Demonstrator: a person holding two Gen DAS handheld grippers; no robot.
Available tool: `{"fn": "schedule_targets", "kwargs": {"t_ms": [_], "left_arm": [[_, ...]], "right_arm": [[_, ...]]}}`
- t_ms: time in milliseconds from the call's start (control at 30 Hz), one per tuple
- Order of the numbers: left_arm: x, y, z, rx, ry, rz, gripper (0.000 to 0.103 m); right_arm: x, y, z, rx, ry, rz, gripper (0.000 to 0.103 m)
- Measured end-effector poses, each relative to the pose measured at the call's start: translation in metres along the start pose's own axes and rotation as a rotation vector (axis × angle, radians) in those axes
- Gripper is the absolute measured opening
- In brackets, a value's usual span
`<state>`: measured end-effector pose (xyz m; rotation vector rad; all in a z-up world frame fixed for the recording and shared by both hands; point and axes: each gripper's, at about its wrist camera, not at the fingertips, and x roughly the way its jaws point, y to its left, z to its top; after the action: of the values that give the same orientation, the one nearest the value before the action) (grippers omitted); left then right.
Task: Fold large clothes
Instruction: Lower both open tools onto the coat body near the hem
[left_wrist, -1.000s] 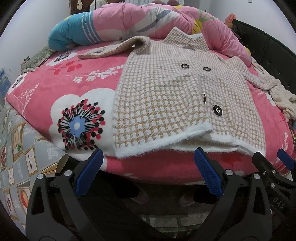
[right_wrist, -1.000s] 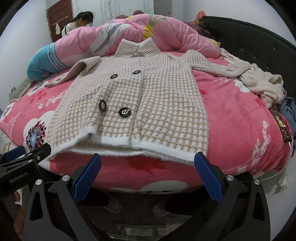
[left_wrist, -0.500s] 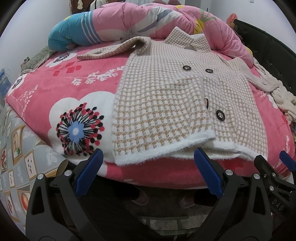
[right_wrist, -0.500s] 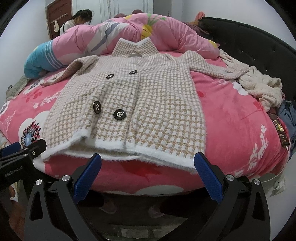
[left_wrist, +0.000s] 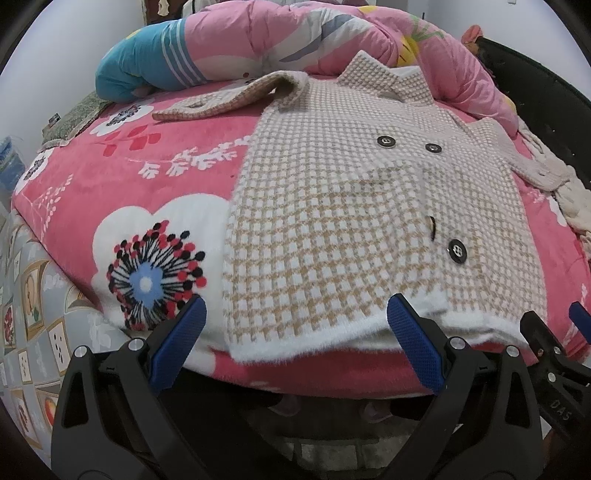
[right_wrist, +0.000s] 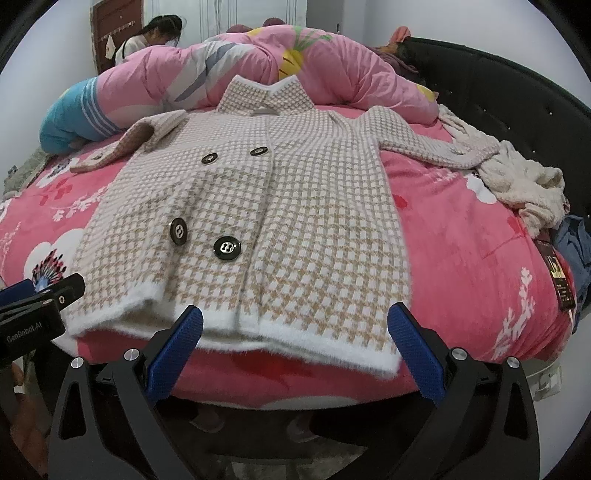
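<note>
Grippers nearer hem, coat (right_wrist: 258, 206) collar away (lengthwise)

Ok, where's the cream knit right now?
Right wrist view, far right: the cream knit lies bunched on the pink blanket, touching the coat sleeve's cuff, beside the black headboard.
</note>
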<state>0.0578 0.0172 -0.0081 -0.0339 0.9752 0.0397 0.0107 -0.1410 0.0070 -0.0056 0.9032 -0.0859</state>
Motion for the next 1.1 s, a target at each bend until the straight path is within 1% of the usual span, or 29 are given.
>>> {"fn": "schedule_targets", "kwargs": {"t_ms": [367, 467, 600, 700, 833, 867, 967, 1033, 1100], "left_arm": [[0.031, 0.001, 0.028, 0.002, 0.016, 0.035, 0.095], [0.047, -0.002, 0.040, 0.022, 0.021, 0.053, 0.095], [0.066, -0.002, 0.050, 0.044, 0.029, 0.068, 0.095], [0.088, -0.003, 0.058, 0.067, 0.037, 0.082, 0.095], [0.111, -0.001, 0.061, 0.072, 0.078, 0.067, 0.095], [0.114, 0.000, 0.060, 0.077, 0.080, 0.069, 0.096], [0.118, -0.002, 0.059, 0.091, 0.079, 0.070, 0.096], [0.119, -0.001, 0.057, 0.088, 0.079, 0.057, 0.097], [0.120, 0.002, 0.058, 0.078, 0.079, 0.040, 0.097]], "right_arm": [[0.031, -0.006, 0.022, -0.001, 0.025, -0.027, 0.098], [0.042, -0.013, 0.027, 0.013, 0.036, -0.027, 0.098], [0.063, -0.036, 0.038, 0.075, 0.055, -0.017, 0.098], [0.082, -0.054, 0.045, 0.114, 0.080, -0.019, 0.098], [0.110, -0.071, 0.048, 0.135, 0.127, -0.019, 0.098], [0.116, -0.073, 0.047, 0.133, 0.139, -0.018, 0.098], [0.129, -0.081, 0.043, 0.156, 0.167, 0.038, 0.098], [0.131, -0.083, 0.041, 0.164, 0.158, 0.060, 0.098], [0.131, -0.084, 0.040, 0.153, 0.145, 0.064, 0.098]]}}
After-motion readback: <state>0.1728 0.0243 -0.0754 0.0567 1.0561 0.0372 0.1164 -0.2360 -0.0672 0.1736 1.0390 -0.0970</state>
